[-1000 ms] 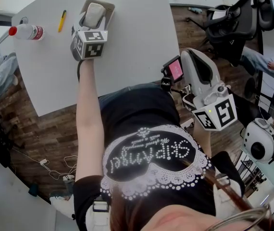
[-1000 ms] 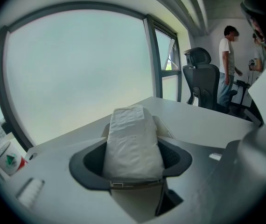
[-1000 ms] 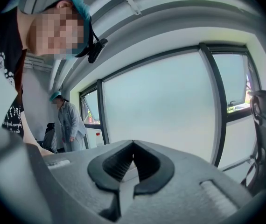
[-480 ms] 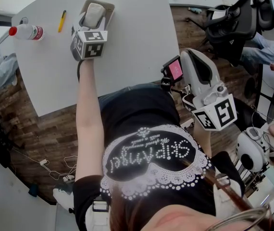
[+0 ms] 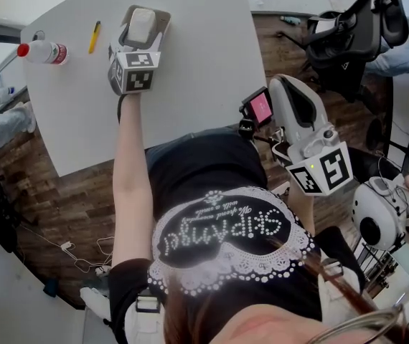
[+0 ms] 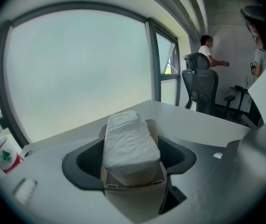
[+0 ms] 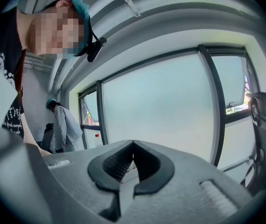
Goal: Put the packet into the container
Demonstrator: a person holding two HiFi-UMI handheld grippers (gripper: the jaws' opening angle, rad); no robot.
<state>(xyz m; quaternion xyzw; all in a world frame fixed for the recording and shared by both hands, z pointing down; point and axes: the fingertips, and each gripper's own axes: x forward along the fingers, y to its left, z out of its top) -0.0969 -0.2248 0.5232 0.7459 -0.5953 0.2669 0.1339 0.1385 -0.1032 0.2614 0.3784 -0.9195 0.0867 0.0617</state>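
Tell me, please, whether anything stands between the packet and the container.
Nothing visible does. The packet already lies in the container, between the jaws of the left tongs, which have just been opening and stand clear of it.

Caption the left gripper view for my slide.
Left gripper, jaws just opened wider, flanks the white packet lying in the beige container on the white table.

I see the white, soft-wrapped packet (image 6: 128,146) lying flat and lengthwise in the open tan container (image 6: 132,185), its top rising above the rim; the container sits upright near the far edge of the white table (image 5: 212,63).
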